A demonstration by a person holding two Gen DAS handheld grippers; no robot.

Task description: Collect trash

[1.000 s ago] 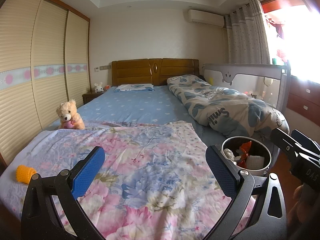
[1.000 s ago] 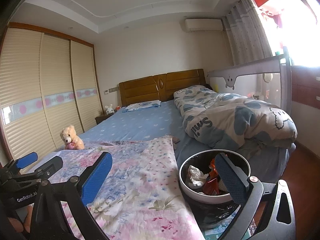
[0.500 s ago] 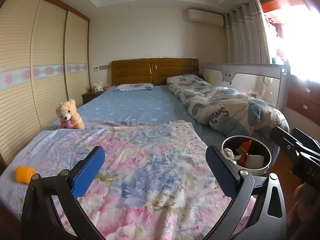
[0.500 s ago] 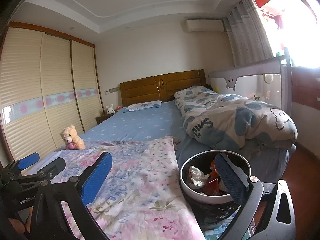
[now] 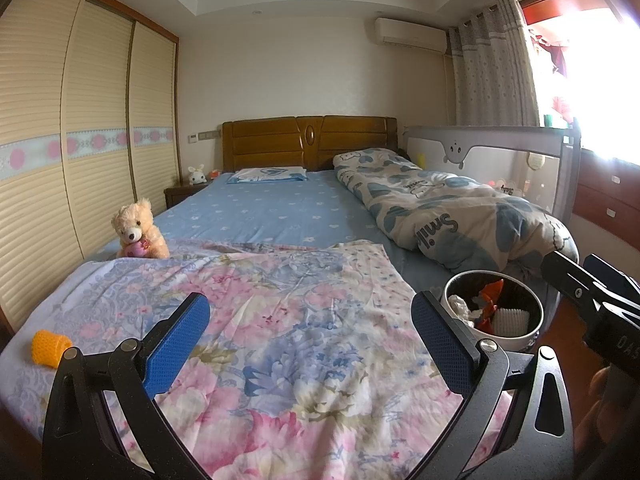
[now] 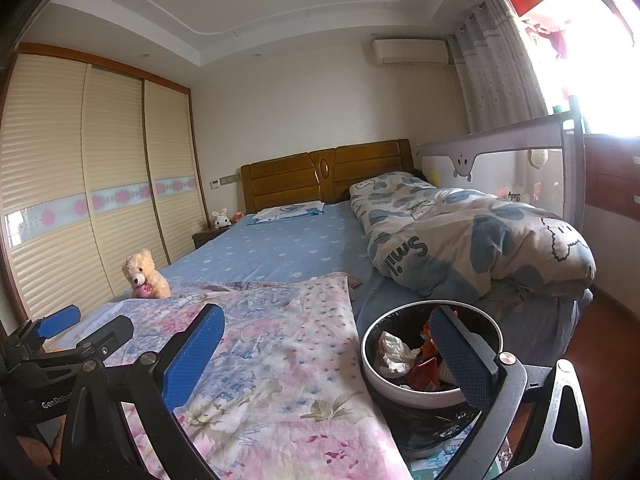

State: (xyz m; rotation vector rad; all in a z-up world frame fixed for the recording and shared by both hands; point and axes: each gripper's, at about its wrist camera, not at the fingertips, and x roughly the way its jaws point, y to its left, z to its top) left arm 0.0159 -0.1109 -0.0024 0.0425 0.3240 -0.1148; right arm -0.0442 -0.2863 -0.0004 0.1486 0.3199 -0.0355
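bin (image 6: 432, 360) right, holds trash | orange cup (image 5: 50, 348) left on bed, not collected | I keep left gripper (image 5: 308, 344) and right gripper (image 6: 328, 356) wide, empty

At the right edge of the left wrist view, the right gripper (image 5: 600, 296) is cut off, so its fingertips cannot be seen. In the right wrist view, a blue finger pad (image 6: 460, 356) hides part of the bin (image 6: 370, 364), whose base runs off the bottom edge. The window (image 6: 600, 52) at upper right is blown out to white.
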